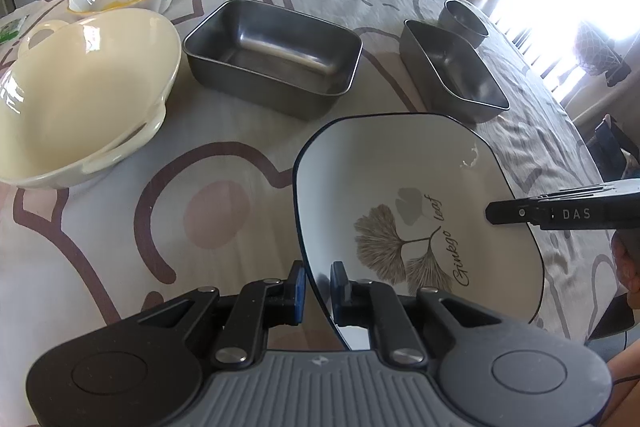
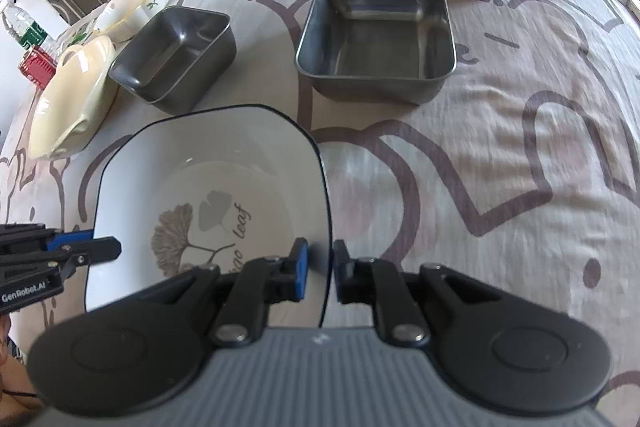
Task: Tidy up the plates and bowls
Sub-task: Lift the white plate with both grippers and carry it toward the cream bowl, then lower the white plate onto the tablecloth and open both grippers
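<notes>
The white plate (image 1: 400,187) is held above the tablecloth (image 1: 160,227), its left rim clamped by the left gripper (image 1: 318,293); its right rim sits between the narrowly parted right gripper (image 2: 320,273), contact unclear. Bare cloth lies beside it.

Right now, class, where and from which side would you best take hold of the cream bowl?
Probably by its near side handle, coming down from above. The cream bowl sits upright and its body looks too wide to span, while the handle juts out from the rim, clear of the neighbouring dishes.
</notes>
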A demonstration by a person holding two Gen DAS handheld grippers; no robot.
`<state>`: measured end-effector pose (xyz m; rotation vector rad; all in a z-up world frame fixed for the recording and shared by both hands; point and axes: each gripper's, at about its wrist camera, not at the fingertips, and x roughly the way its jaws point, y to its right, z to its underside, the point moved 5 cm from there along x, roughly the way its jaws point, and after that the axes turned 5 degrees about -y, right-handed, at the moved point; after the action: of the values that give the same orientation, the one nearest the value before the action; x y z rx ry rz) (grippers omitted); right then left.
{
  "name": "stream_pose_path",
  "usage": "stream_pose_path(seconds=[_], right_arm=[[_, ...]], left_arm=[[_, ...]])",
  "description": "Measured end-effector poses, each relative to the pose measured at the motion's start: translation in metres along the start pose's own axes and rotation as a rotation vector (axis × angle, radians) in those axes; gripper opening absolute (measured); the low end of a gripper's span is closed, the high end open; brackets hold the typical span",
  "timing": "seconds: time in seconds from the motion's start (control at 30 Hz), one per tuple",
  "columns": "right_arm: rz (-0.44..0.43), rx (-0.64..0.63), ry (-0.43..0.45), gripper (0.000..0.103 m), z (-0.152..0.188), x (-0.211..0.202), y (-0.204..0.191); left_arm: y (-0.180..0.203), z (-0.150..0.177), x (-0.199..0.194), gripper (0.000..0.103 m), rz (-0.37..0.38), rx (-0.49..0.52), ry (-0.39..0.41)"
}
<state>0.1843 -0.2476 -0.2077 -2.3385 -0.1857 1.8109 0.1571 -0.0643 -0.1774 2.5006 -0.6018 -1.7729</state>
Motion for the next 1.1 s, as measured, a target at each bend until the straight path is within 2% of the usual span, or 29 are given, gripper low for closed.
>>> stream_pose_path(seconds=[0.23,0.3,0.37,0.47,0.67,0.77,0.83,0.9,1.1], right_arm=[[-0.015,0.021,0.015,0.021,0.002,0.001,0.002],[0.009,0.026,0.011,0.041,0.003,0.003,0.003],[0.022,0.025,0.012,0.049,0.006,0.004,0.004],[0.017,0.006,0.02,0.053,0.008,0.003,0.002],[0.01,-0.005,0.042,0.068,0.013,-0.002,0.002],[0.012,-0.014,0.05,0.073,0.016,-0.004,0.002],[0.009,-0.019,0.055,0.076,0.018,-0.006,0.002],[0.003,-0.018,0.068,0.083,0.02,-0.01,0.003],[-0.003,-0.016,0.125,0.1,0.025,-0.023,0.004]], left_arm=[[-0.001,0.002,0.001,0.015,0.015,-0.019,-0.009],[-0.001,0.002,0.001,0.015,0.017,-0.019,-0.01],[-0.001,0.002,0.001,0.015,0.023,-0.027,-0.014],[-0.001,0.003,0.002,0.019,0.025,-0.033,-0.02],[-0.002,0.005,0.003,0.044,0.03,-0.049,-0.027],[-0.002,0.006,0.001,0.065,0.03,-0.057,-0.015],[-0.001,0.007,-0.002,0.083,0.032,-0.056,-0.002],[-0.001,0.008,-0.004,0.091,0.034,-0.058,0.011],[-0.004,0.011,-0.012,0.098,0.037,-0.065,0.032]])
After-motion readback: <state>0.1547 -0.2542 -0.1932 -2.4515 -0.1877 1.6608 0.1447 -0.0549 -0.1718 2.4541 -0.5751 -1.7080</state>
